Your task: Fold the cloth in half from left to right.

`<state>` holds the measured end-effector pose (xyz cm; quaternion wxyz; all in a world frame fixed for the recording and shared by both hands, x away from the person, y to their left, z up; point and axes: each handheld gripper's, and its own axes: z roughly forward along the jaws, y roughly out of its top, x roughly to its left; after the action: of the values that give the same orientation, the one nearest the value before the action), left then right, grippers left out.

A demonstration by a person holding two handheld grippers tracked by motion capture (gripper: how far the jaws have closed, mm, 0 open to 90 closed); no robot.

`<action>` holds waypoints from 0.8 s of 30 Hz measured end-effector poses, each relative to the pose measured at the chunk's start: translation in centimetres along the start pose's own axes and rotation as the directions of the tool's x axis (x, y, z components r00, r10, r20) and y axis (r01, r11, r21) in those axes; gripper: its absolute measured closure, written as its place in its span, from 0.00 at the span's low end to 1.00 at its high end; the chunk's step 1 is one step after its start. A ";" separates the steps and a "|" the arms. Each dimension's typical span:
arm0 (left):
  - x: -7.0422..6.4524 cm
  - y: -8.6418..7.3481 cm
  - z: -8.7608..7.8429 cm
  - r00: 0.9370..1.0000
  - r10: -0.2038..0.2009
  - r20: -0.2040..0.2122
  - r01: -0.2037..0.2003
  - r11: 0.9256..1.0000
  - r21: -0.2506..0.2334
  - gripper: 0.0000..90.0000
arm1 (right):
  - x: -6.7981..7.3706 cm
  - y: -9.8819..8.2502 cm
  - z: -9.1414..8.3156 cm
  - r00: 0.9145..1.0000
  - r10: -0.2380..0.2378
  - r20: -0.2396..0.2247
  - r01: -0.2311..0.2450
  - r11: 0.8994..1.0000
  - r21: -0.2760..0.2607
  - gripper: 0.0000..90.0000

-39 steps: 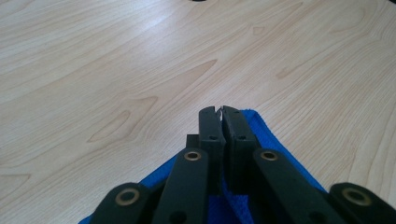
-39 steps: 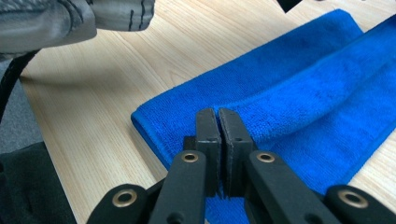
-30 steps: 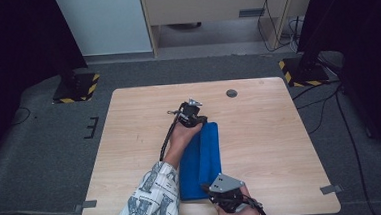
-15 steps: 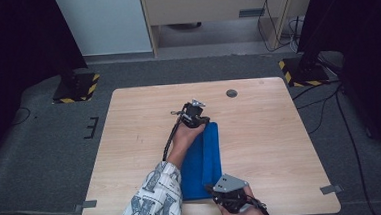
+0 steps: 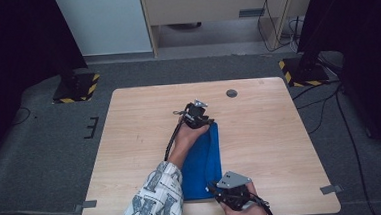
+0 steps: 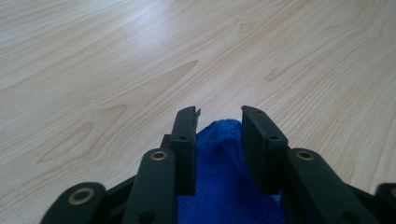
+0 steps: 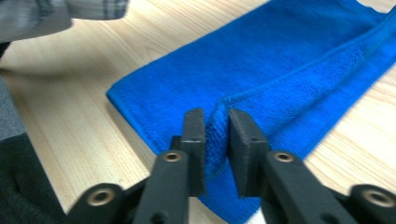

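A blue towel [image 5: 207,156] lies folded into a long strip on the wooden table [image 5: 280,132], running from the middle toward the near edge. My left gripper [image 5: 199,118] sits at its far end. In the left gripper view its jaws [image 6: 219,114] have just been opening and stand apart, with the towel's corner [image 6: 224,186] loose between them. My right gripper [image 5: 222,189] is at the near end. Its jaws [image 7: 217,116] have just been opening too, and a raised fold of the towel [image 7: 261,70] still stands in the narrow gap.
A small dark round disc [image 5: 231,93] is set in the table near its far edge. A patterned sleeve [image 5: 151,202] lies along the towel's left side. Two stands with yellow-black feet [image 5: 74,87] are on the floor beyond the far corners.
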<state>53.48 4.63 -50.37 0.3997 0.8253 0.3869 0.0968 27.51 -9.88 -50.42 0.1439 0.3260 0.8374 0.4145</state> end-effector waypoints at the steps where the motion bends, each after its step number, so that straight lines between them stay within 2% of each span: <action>1: 0.0 0.0 0.0 1.000 0.009 -0.004 -0.009 1.000 -0.005 0.69 | -0.1 0.0 0.0 1.000 0.009 0.004 -0.009 1.000 0.001 0.81; 2: -0.1 0.1 -0.1 1.000 0.019 -0.014 -0.019 1.000 -0.010 0.65 | -0.2 -0.1 -0.1 1.000 0.017 0.007 -0.017 1.000 0.002 0.79; 4: -0.1 0.1 -0.2 1.000 0.010 -0.013 -0.011 0.999 -0.030 0.57 | -0.5 -0.1 -0.1 1.000 0.028 0.005 -0.028 1.000 0.014 0.73; 10: 0.0 0.3 -0.8 1.000 0.008 0.008 -0.008 0.998 -0.064 0.42 | -1.2 -0.2 -0.5 0.998 0.067 0.012 -0.067 0.997 0.025 0.54; 15: 0.0 0.3 -1.2 1.000 -0.003 0.028 0.005 0.997 -0.082 0.35 | -1.5 -0.3 -0.8 0.997 0.072 0.013 -0.072 0.997 0.023 0.42; 24: 0.1 0.1 -2.1 0.999 0.028 0.036 -0.026 0.998 -0.062 0.26 | -2.2 -0.3 -0.5 0.996 0.072 0.052 -0.073 0.997 0.013 0.25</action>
<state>52.62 5.84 -48.88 0.4305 0.8196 0.3650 0.0987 28.70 -11.81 -50.41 0.1480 0.3679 0.8240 0.4046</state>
